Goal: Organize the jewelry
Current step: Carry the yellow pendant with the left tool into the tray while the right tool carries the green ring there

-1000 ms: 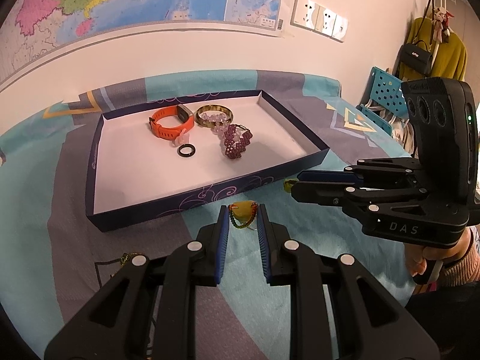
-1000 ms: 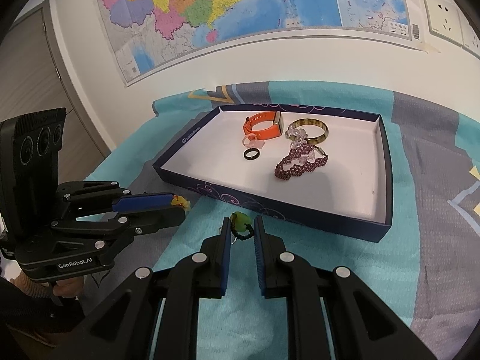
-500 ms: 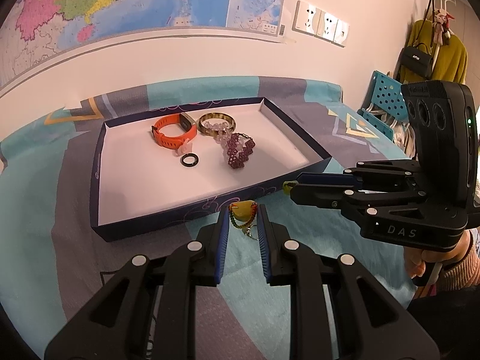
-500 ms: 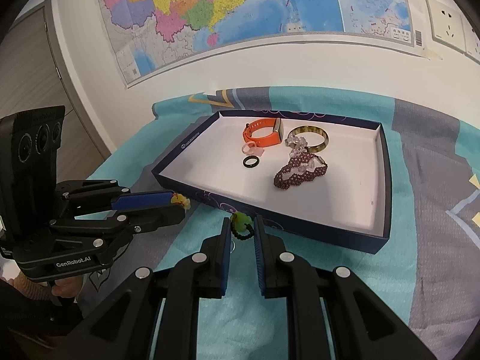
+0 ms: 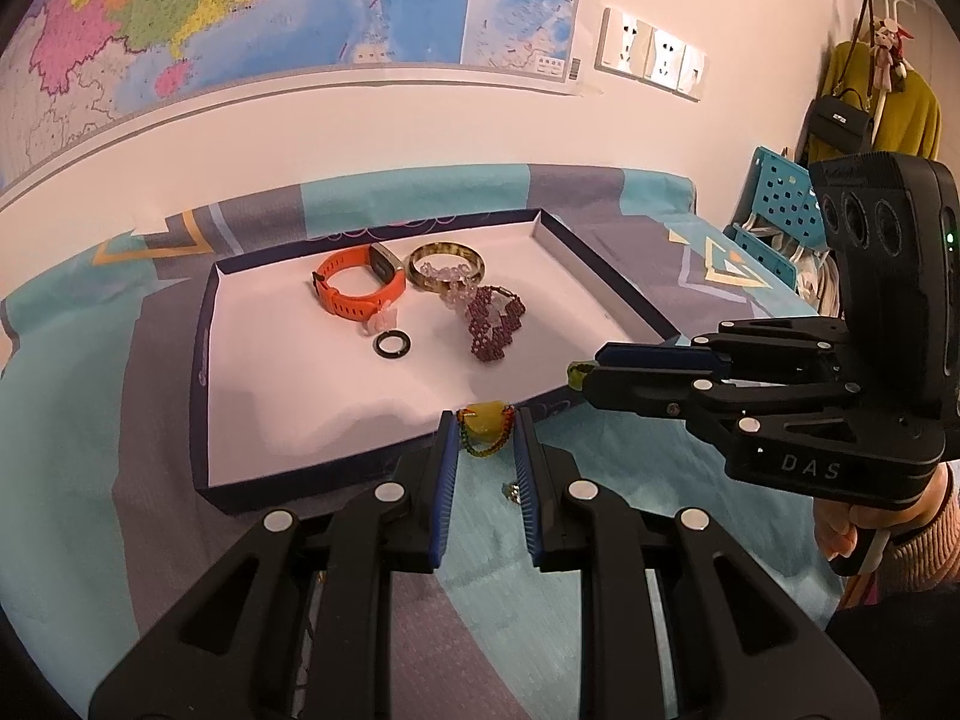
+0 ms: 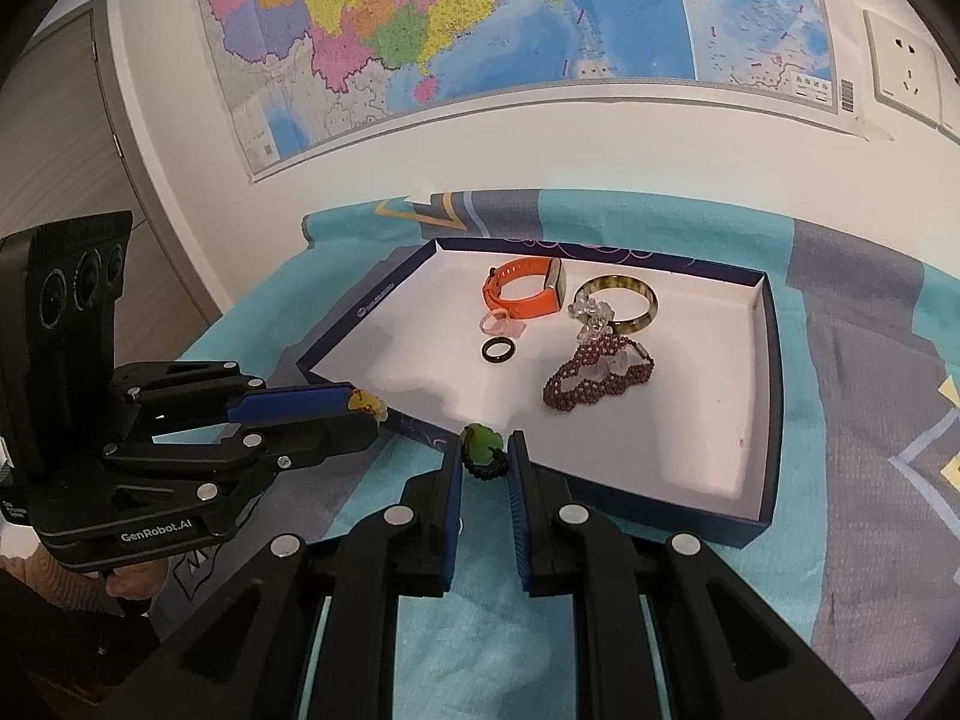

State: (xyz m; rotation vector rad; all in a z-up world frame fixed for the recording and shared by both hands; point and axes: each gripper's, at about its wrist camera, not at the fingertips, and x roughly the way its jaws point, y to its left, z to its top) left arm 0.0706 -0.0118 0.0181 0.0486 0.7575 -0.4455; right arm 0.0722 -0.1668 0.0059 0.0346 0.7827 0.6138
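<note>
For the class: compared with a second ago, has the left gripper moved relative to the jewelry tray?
Yes. The left gripper, shut on a yellow pendant, has edged toward the tray; its tips now overlap the near rim.

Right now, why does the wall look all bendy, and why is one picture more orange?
Left wrist view: the fisheye lens bows the wall map and darkens the corners; warm light tints the white tray pinkish. Right wrist view: same bending, cooler colour, and the gripper shadows fall on the tray's near floor.
</note>
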